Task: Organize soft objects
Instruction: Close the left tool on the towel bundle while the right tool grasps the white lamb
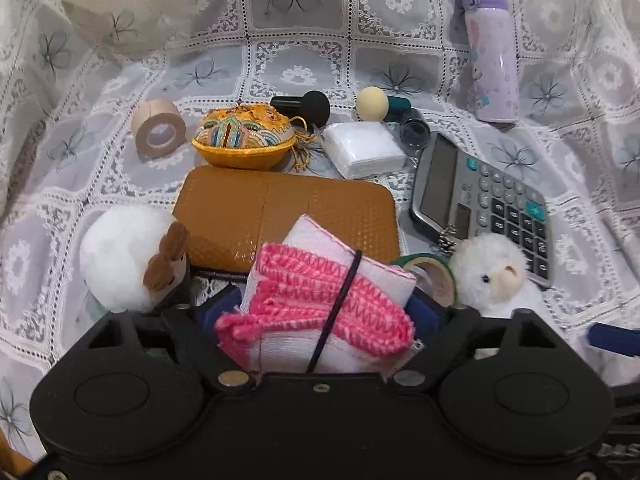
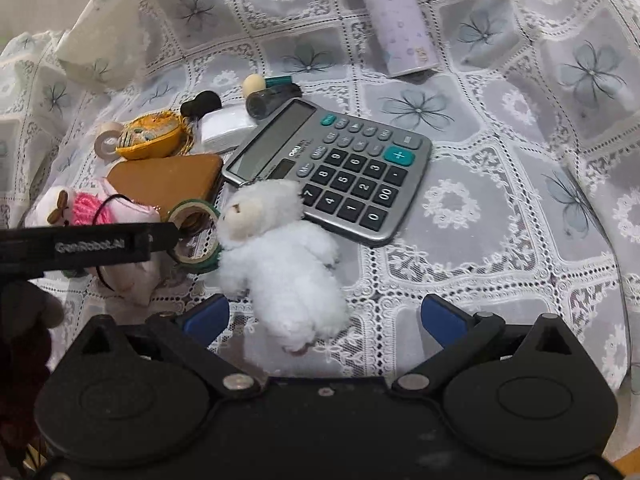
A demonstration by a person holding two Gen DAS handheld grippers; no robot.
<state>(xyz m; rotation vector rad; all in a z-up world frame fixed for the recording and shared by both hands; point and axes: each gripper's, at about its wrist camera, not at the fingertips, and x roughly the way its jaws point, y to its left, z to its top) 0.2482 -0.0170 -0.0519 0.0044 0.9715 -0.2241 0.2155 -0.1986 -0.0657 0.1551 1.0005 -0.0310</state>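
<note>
On the lace-covered surface (image 2: 500, 240), hardly anything sorted yet. Left gripper (image 1: 316, 312) fingers closing around folded pink towel (image 1: 320, 300), grip not certain. Right gripper (image 2: 324, 316) fingers spread wide, white plush bear (image 2: 280, 256) lying between, untouched. White pompom toy (image 1: 120, 256) left beside.

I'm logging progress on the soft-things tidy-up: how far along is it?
Nothing looks sorted yet. The left gripper is around the pink-and-white knit bundle; the right gripper is open over the white plush bear. The round white plush still waits among the clutter.
</note>
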